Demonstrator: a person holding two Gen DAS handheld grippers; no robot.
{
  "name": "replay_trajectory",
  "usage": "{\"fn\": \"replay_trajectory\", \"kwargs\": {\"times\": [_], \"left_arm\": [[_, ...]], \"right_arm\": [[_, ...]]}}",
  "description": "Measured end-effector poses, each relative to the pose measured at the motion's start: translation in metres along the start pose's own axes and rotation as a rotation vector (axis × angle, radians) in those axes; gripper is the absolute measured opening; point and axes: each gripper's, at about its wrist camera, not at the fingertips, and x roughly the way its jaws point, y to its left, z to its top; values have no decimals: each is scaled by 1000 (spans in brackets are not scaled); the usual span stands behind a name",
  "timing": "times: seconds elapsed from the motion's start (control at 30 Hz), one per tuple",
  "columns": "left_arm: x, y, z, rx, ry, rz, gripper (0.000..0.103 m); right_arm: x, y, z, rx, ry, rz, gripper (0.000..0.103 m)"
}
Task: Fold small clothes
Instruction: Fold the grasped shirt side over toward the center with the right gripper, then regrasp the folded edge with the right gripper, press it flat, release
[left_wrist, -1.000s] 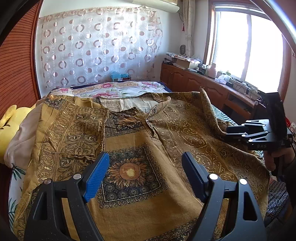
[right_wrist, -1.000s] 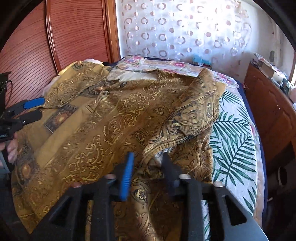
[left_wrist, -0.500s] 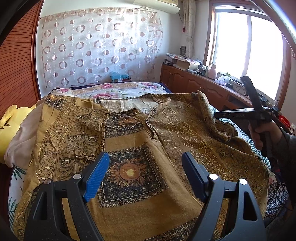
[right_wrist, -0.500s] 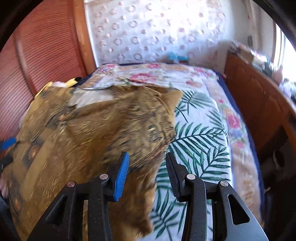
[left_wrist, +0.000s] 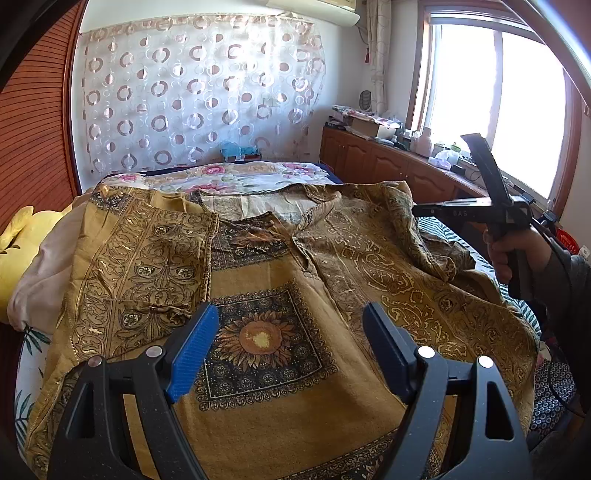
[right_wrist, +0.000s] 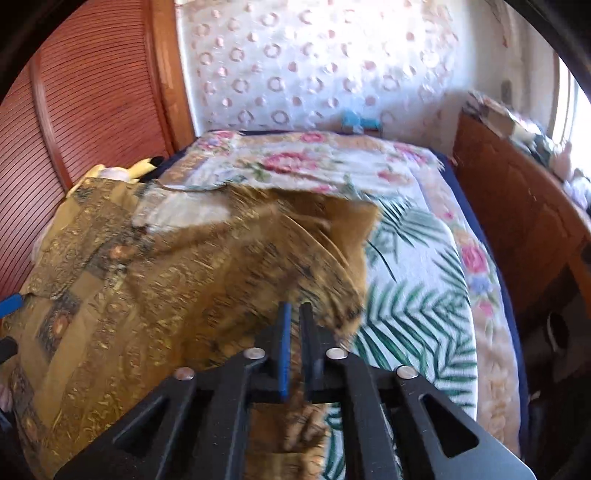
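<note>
A mustard-gold patterned shirt (left_wrist: 280, 295) lies spread front-up on the bed, with a sunflower square (left_wrist: 258, 339) on its chest. Its left sleeve (left_wrist: 147, 266) is folded in over the body; its right sleeve (left_wrist: 417, 229) lies crumpled at the right. My left gripper (left_wrist: 288, 343) hovers open and empty above the sunflower square. My right gripper (right_wrist: 294, 314) is raised above the shirt's right side (right_wrist: 221, 288), jaws nearly closed with nothing between them. It also shows in the left wrist view (left_wrist: 472, 210), held in a hand.
The bed has a palm-leaf sheet (right_wrist: 413, 295) and a floral blanket (left_wrist: 236, 177) at the far end. A yellow pillow (left_wrist: 18, 236) lies at the left. A wooden cabinet (left_wrist: 388, 166) with clutter runs along the right, under a window. A wooden wall panel (right_wrist: 74, 129) stands left.
My right gripper let go of the right sleeve, lifted off the shirt and closed its jaws. The sleeve dropped in a crumple. My left gripper has not moved.
</note>
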Motion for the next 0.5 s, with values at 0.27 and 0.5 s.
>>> {"fn": "replay_trajectory", "kwargs": {"times": [0.27, 0.5], "left_arm": [[-3, 2, -1, 1, -5, 0, 81], [0, 0, -1, 4, 4, -2, 81]], "right_arm": [[14, 4, 0, -5, 14, -82, 36], [32, -19, 4, 88, 71, -24, 58]]}}
